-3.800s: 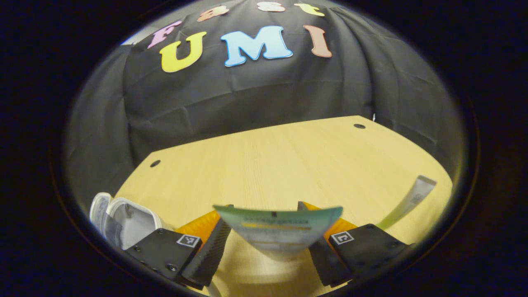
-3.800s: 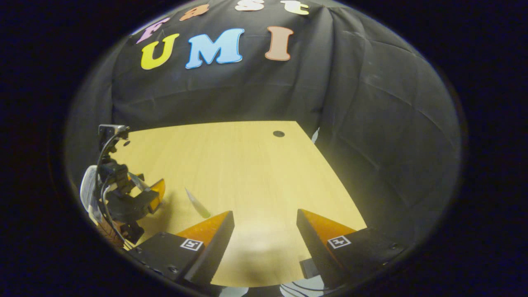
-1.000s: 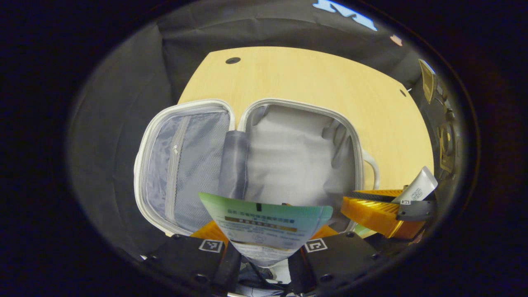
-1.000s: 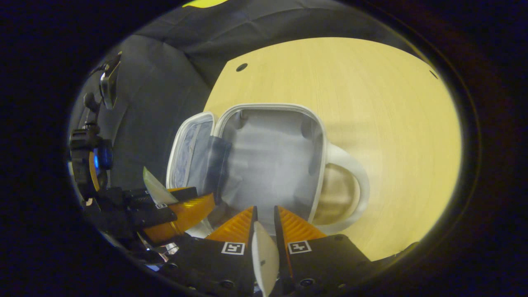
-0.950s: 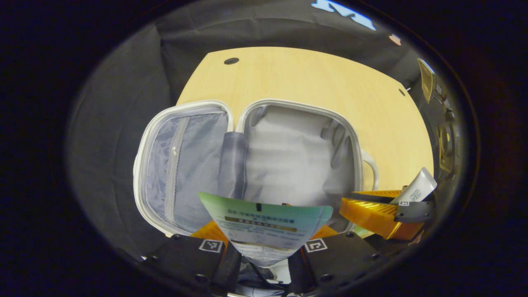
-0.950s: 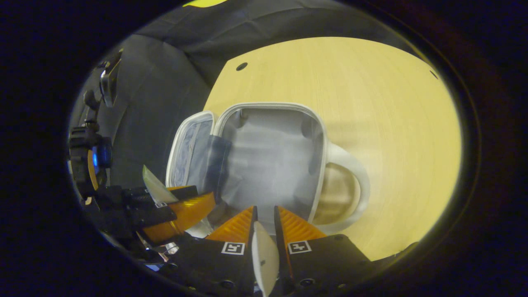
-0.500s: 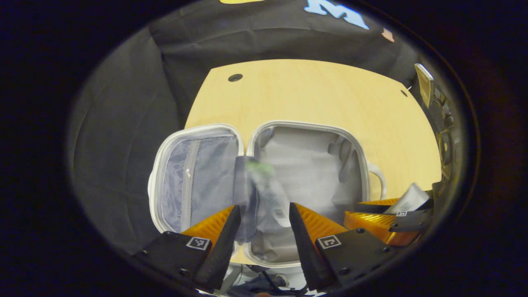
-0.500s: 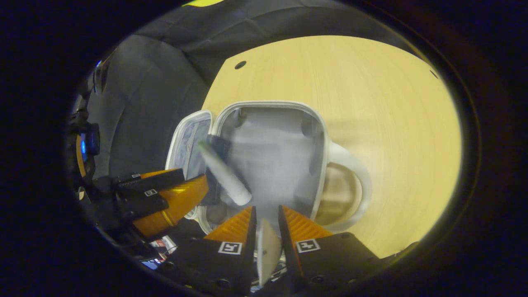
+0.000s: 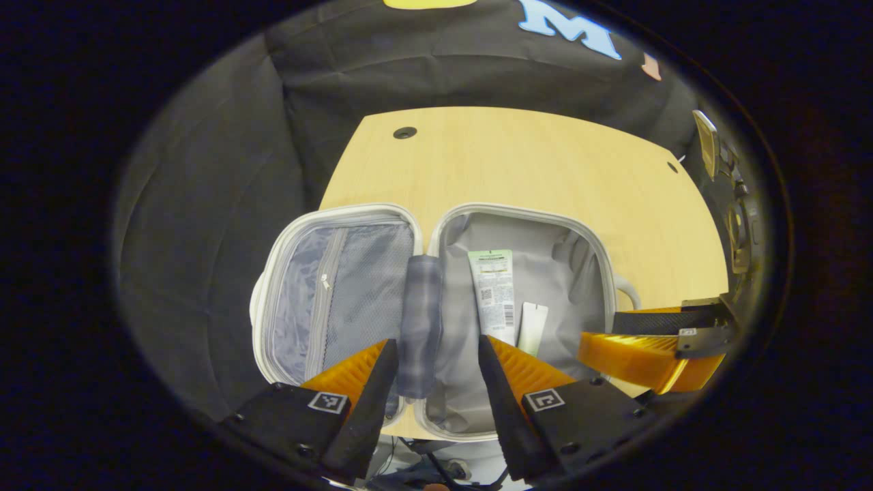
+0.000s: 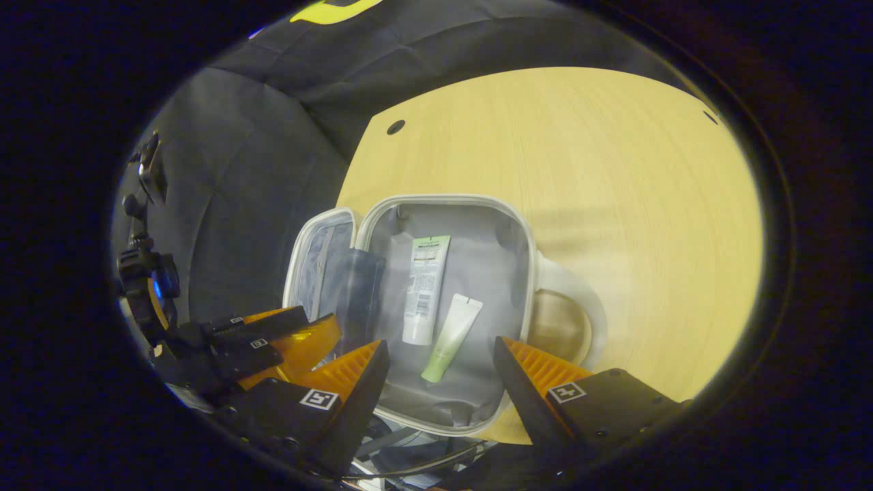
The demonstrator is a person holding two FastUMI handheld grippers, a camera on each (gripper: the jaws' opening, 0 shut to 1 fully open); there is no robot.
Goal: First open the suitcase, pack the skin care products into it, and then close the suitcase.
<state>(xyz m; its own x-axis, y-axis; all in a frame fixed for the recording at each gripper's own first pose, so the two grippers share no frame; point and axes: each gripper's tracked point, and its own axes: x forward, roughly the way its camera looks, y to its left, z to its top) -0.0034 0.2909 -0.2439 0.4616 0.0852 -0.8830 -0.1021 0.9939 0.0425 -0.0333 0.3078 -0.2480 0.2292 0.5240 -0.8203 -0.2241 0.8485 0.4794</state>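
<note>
Both tubes now released: larger tube [image 10: 424, 286] and smaller tube [image 10: 451, 336] lying inside open suitcase [image 10: 518, 225] on counter [image 10: 614, 170]; left claw [image 9: 432, 354] and right claw [image 10: 440, 354] apart, empty (closing outstanding).

We see the suitcase [image 9: 436, 217] lying open flat on the wooden table, a small white case with grey lining and a white handle at its 3 o'clock side. Its lid half, at 9 o'clock, has a zipped mesh pocket. In the main half lie two skin care tubes: a larger white tube [image 9: 494, 294] with a green end, and at its 4 o'clock a slimmer pale green tube [image 10: 451, 328], tilted, just beside it.
</note>
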